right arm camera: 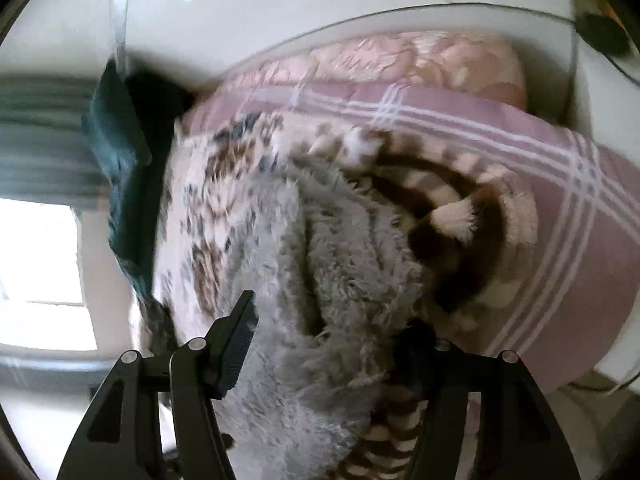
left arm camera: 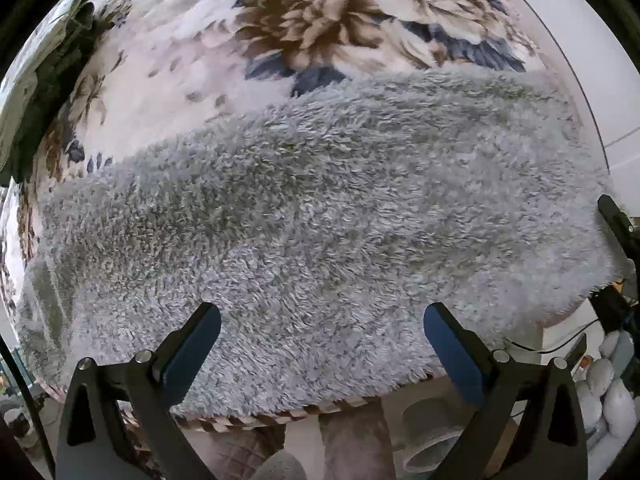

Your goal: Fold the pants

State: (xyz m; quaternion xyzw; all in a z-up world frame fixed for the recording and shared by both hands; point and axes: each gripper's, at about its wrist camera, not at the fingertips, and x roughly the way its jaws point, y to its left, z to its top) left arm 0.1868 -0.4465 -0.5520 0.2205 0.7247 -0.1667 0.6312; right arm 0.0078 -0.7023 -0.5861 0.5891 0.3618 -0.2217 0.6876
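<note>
Floral blanket [left arm camera: 248, 92], pink plaid quilt [right arm camera: 560, 184], bright window [right arm camera: 40, 272], white wall [right arm camera: 280, 4]

What I can't make out from my 2 claws

My right gripper [right arm camera: 326, 320] has 1 finger buried in the fluffy grey pants [right arm camera: 312, 288], so I can't tell whether its pads press on the fabric; the far side of that view is smeared by blur, and the dark teal cloth [right arm camera: 116, 168] at the left is only a shape. From my left gripper [left arm camera: 322, 322], the pants [left arm camera: 320, 208] run off behind the fisheye rim at the left, and the floral blanket [left arm camera: 304, 36] is cut off at the top. The clutter at the lower right is too small to name.
</note>
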